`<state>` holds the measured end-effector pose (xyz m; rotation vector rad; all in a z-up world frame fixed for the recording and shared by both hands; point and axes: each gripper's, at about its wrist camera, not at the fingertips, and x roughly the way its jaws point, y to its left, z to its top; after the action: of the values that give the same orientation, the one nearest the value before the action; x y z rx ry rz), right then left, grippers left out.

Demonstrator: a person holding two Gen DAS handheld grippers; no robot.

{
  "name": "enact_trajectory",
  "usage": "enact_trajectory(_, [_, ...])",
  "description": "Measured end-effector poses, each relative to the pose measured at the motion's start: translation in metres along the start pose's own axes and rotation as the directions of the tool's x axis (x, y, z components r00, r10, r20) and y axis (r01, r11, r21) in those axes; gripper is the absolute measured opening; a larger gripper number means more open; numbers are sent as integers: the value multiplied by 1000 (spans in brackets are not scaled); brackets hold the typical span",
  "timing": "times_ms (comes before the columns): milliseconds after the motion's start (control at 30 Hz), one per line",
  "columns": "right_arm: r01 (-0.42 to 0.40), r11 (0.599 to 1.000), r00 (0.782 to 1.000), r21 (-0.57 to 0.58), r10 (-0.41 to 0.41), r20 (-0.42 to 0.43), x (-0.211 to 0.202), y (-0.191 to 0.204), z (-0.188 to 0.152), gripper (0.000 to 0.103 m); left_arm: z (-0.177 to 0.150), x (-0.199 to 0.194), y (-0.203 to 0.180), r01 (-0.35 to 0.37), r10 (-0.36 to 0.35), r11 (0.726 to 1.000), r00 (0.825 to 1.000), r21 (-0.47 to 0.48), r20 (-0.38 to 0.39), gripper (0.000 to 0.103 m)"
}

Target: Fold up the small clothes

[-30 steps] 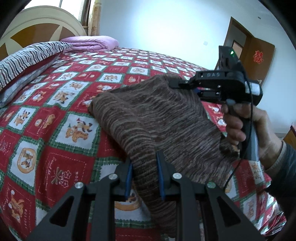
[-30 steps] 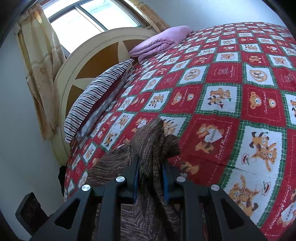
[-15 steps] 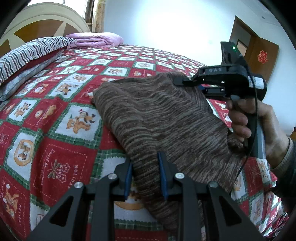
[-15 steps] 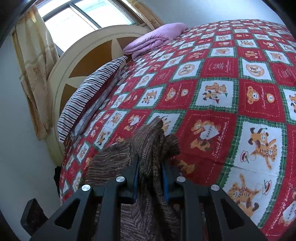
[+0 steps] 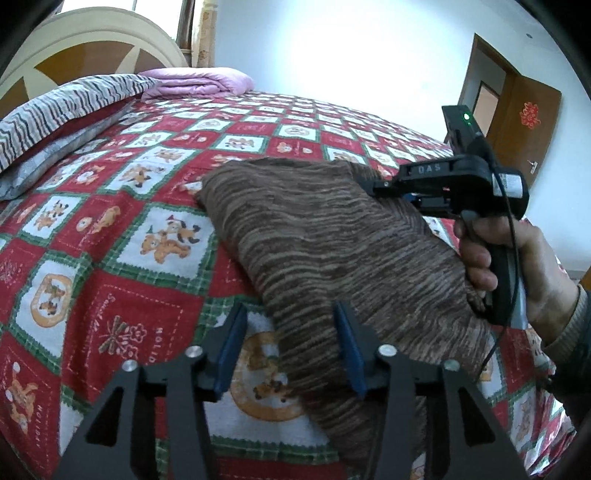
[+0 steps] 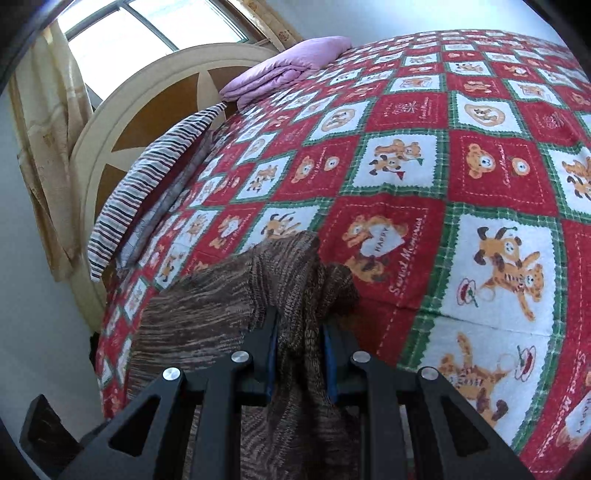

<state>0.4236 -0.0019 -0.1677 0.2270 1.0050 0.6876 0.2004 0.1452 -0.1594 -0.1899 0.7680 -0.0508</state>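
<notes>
I see the brown striped knit garment [image 5: 325, 240] lying on the bed, on the red and green bedspread [image 5: 122, 280] with the bear pictures. My left gripper [image 5: 290, 345] has its jaws spread; the near edge of the garment lies between the two blue pads, but they do not press on it. In the right wrist view, my right gripper [image 6: 298, 345] has its jaws pinching a bunched fold of the same garment [image 6: 207, 306], which rises a little above the bedspread [image 6: 461, 221] there. From the left wrist view I also see the right gripper [image 5: 373, 188] at the far corner of the garment, with the person's right hand [image 5: 517, 266] around its handle and a green light on top of the device. At the head of the bed there is a striped pillow [image 5: 62, 110] and a folded purple blanket [image 5: 199, 79]. Behind them stands the round headboard [image 6: 155, 110], and a window [image 6: 155, 33] with a curtain [image 6: 48, 147] is above it. A brown door [image 5: 517, 122] is in the far wall.
</notes>
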Motion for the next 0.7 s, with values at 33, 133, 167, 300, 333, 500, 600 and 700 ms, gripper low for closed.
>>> enact_trajectory(33, [7, 1000, 1000, -5, -7, -3, 1, 0, 0, 21, 0, 1, 0, -3, 3, 1000, 1000, 2, 4, 58])
enact_trajectory(133, [1, 1000, 1000, 5, -1, -8, 4, -4, -1, 21, -2, 1, 1, -16, 16, 1000, 1000, 3, 12, 60])
enact_trajectory(167, [-5, 1000, 1000, 7, 5, -11, 3, -5, -1, 22, -1, 1, 0, -18, 18, 1000, 1000, 3, 11, 61])
enact_trajectory(300, [-17, 1000, 1000, 10, 17, -12, -10, -6, -3, 35, 14, -9, 6, -38, 38, 999, 999, 5, 19, 66])
enact_trajectory(333, [-20, 1000, 1000, 13, 20, -4, -18, -7, -4, 36, 17, -12, 8, -49, 49, 999, 998, 6, 34, 71])
enact_trajectory(500, [-8, 1000, 999, -21, 9, 52, -71, -7, -30, 49, 48, -18, 26, -174, 170, 984, 977, 24, 132, 89])
enact_trajectory(600, [-30, 997, 999, -73, 33, 42, -92, 3, -58, 49, 64, 0, 34, -251, 241, 966, 961, 58, 135, 89])
enact_trajectory(700, [-8, 990, 1000, -144, 6, -16, -96, 17, -88, 49, 73, 20, 40, -267, 259, 962, 959, 64, 112, 89])
